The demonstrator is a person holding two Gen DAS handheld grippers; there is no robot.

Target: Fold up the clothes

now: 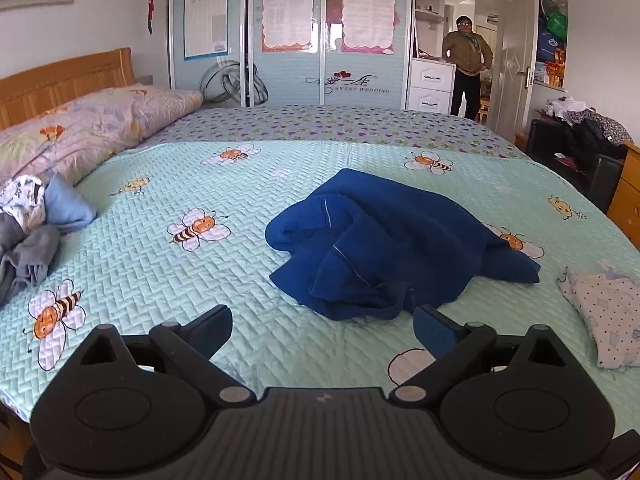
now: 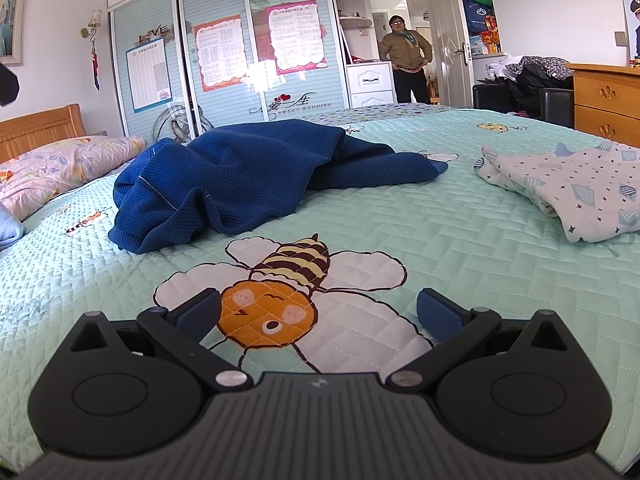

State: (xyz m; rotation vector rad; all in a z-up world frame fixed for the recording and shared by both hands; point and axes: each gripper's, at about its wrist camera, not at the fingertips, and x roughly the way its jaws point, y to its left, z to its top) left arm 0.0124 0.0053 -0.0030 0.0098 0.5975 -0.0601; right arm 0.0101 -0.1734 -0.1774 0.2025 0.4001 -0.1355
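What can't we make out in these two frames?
- Blue sweater: crumpled on itself in both views, so sleeves, collar and front or back stay hidden.
- Patterned cloth: cut off by the left view's right edge.
- Grey clothes pile: cut off at the left edge, item count unclear.
- Wardrobe posters: text too small.

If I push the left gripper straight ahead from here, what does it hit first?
Most likely the crumpled dark blue knit garment. Its near edge lies just beyond the open left gripper, with only bare mint-green quilted bedspread between. Depth is uncertain through the fisheye.
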